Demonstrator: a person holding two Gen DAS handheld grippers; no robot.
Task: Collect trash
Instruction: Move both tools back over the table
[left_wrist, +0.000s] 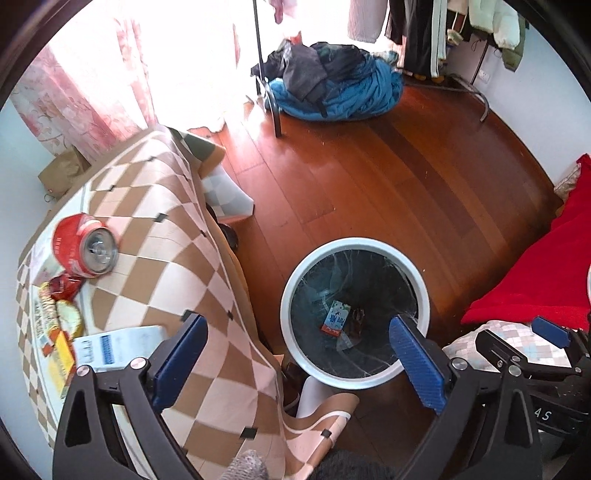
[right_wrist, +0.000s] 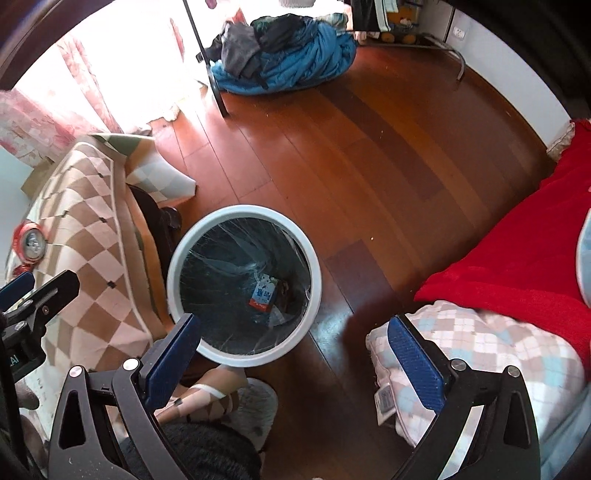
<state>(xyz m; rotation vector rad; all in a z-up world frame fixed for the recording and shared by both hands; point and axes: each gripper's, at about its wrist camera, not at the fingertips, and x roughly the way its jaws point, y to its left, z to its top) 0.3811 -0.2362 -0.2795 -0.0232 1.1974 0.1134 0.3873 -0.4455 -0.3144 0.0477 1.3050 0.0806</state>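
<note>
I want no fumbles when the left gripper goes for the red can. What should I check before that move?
1. Left gripper open and empty: ok.
2. Right gripper open and empty: ok.
3. Red can in view, on its side on the checked cloth: ok.
4. Top of the can free of clutter: ok; wrappers lie beside it.
5. Bin mouth uncovered, lined with a bag: ok.
6. Whether the can is empty: cannot tell.

Left tool (left_wrist: 299, 354) spread empty above bin (left_wrist: 291, 295); can (left_wrist: 85, 245) on table (left_wrist: 155, 258)
</note>
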